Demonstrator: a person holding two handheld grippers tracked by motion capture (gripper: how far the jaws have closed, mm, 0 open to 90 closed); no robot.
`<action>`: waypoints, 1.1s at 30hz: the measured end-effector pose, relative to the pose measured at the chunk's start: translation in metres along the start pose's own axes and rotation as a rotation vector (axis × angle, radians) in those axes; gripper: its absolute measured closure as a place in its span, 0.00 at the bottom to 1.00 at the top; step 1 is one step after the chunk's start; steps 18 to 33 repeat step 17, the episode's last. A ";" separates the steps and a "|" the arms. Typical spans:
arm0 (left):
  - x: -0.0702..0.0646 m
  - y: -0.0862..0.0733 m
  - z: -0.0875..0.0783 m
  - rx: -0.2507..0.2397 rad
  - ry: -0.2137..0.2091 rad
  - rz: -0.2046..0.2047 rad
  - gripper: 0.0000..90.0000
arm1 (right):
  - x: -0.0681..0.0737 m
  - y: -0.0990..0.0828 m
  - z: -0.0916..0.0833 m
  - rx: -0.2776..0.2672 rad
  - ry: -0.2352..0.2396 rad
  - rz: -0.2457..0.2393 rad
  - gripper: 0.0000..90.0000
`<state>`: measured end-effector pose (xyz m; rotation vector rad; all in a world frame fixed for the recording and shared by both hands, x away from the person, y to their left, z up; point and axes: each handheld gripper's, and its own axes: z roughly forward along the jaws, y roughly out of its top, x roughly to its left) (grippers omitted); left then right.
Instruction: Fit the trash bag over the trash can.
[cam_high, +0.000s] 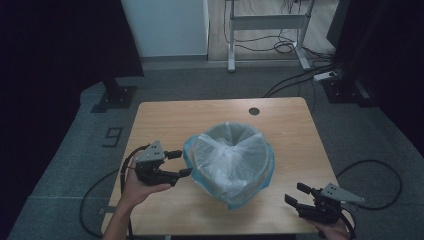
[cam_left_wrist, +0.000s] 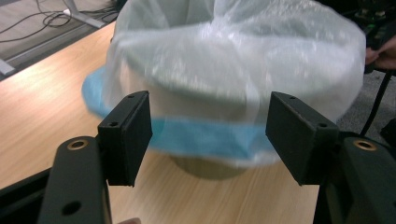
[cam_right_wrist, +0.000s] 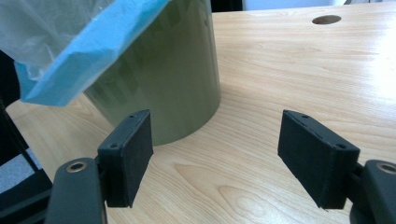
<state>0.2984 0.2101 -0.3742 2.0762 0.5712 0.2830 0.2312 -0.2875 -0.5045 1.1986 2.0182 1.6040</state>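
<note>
A grey-green round bin (cam_high: 231, 165) stands in the middle of the wooden table (cam_high: 165, 120), lined with a clear plastic bag (cam_high: 225, 155) whose blue edge (cam_high: 267, 175) hangs over the rim. My left gripper (cam_high: 180, 163) is open just left of the bin, its tips close to the bag's blue edge (cam_left_wrist: 205, 137), which lies beyond the jaws in the left gripper view. My right gripper (cam_high: 297, 194) is open at the table's front right corner, apart from the bin (cam_right_wrist: 163, 79), with nothing between its jaws.
A round cable hole (cam_high: 254, 111) sits near the table's far edge. Cables (cam_high: 380, 180) trail on the grey floor to the right, and a desk frame (cam_high: 267, 22) stands beyond the table. Bare tabletop lies to the right of the bin.
</note>
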 end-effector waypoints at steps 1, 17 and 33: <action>0.000 -0.005 -0.003 -0.002 0.007 -0.005 0.35 | -0.001 0.000 0.000 0.003 -0.004 -0.002 0.29; 0.006 -0.043 -0.007 -0.009 0.016 -0.069 0.35 | -0.004 -0.002 0.004 0.022 -0.017 -0.007 0.29; 0.006 -0.043 -0.007 -0.009 0.016 -0.069 0.35 | -0.004 -0.002 0.004 0.022 -0.017 -0.007 0.29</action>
